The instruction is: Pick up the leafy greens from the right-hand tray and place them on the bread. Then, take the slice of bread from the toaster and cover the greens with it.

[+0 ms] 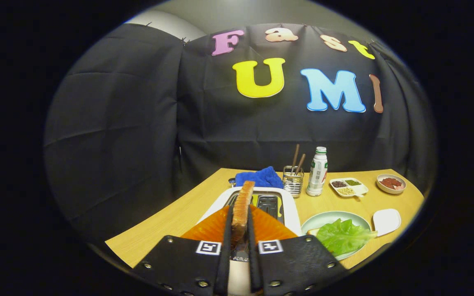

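Toast (pixel 242 205) is standing on edge, clamped between my gripper's (pixel 239 230) 2 fingers, above the toaster (pixel 290 205). Greens (pixel 344 235) are lying on the plate (pixel 323 218) w/ bread under. I'm risking a slip if it tilts.

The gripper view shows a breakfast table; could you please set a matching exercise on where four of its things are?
Things:
1. toasted brown bread slice
2. crinkled green lettuce leaf
3. folded blue cloth
4. white plastic bottle

Places:
A. behind the white toaster
B. on the pale round plate
C. between the claw fingers, held upright
D. beside the wire utensil holder

Pairs: 1-C, 2-B, 3-A, 4-D
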